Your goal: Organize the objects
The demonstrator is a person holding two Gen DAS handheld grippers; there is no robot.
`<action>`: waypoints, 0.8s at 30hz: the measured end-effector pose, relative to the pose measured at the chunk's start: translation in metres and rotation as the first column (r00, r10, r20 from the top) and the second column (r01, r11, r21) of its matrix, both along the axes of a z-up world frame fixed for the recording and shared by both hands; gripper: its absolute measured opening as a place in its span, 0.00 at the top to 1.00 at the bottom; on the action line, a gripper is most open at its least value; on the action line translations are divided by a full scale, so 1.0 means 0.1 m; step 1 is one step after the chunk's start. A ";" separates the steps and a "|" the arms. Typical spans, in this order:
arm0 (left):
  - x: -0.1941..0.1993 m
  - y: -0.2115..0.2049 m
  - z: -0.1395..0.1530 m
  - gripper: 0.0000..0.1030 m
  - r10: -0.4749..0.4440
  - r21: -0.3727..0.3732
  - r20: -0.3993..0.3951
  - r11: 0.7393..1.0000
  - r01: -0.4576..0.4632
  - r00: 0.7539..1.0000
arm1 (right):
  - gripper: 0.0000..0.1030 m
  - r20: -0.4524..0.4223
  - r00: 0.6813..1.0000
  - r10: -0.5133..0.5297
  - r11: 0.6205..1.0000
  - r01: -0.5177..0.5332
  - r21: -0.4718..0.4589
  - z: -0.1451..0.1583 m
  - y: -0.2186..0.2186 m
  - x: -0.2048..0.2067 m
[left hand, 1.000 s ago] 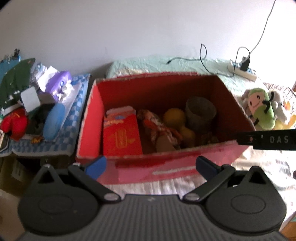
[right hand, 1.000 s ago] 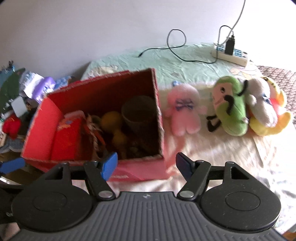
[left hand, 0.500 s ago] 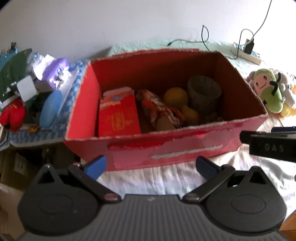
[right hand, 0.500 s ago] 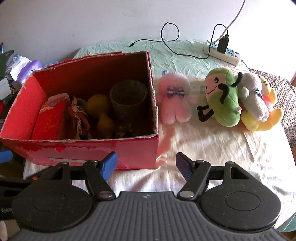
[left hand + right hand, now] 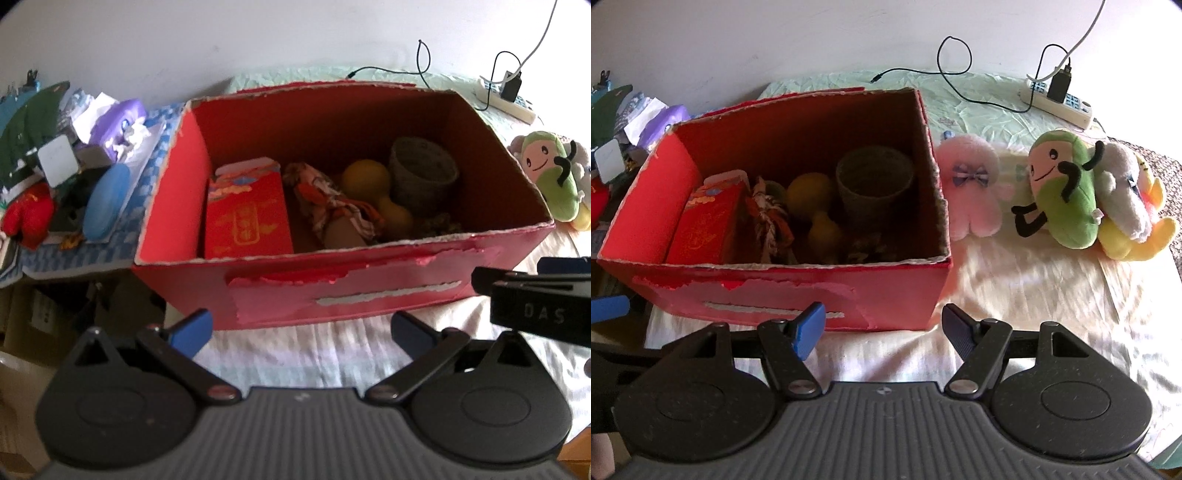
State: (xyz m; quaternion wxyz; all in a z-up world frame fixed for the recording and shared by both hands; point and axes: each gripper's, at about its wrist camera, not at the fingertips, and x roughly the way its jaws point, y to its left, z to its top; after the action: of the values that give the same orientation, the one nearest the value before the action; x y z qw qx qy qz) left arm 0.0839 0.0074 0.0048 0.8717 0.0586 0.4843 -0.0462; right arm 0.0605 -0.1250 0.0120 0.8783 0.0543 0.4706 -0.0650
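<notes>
Before the red box's [image 5: 369, 291] torn near edge, both grippers' [image 5: 301, 330] [image 5: 882, 325] jaws gape wide, gripping nothing.

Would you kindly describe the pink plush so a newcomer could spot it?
Find the red box. Right of it lies a row of plush toys; the pink plush lies nearest the box's wall, the only one with a small striped bow.

My left tool [image 5: 301, 332] is level with its blue-tipped fingers [image 5: 192, 330] spread wide, nothing between them. My right tool [image 5: 882, 328] sits alongside, its fingers [image 5: 810, 326] parted and empty; its black body juts into the left view.
</notes>
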 end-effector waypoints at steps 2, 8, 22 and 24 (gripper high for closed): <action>-0.01 0.00 0.01 0.01 -0.001 0.004 0.002 1.000 0.001 1.000 | 0.30 -0.001 1.000 0.006 1.000 -0.006 -0.001 0.00 0.01 0.00; 0.00 0.04 0.01 0.01 0.027 0.004 -0.009 1.000 -0.027 1.000 | 0.30 0.009 1.000 -0.002 1.000 0.002 0.013 0.01 -0.03 -0.02; -0.01 0.14 -0.04 0.01 0.087 0.042 -0.048 0.995 -0.085 0.995 | 0.30 0.022 1.000 -0.004 0.999 0.003 0.042 0.00 -0.05 -0.09; -0.01 0.13 -0.11 0.01 0.081 0.047 -0.080 0.996 -0.077 0.994 | 0.29 -0.004 1.000 -0.012 0.998 0.013 0.060 -0.05 -0.07 -0.09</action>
State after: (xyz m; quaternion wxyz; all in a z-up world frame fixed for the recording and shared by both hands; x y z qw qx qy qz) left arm 0.0829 0.0203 -0.0067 0.8509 0.0566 0.5223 -0.0032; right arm 0.0515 -0.1316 0.0067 0.8749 0.0833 0.4738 -0.0566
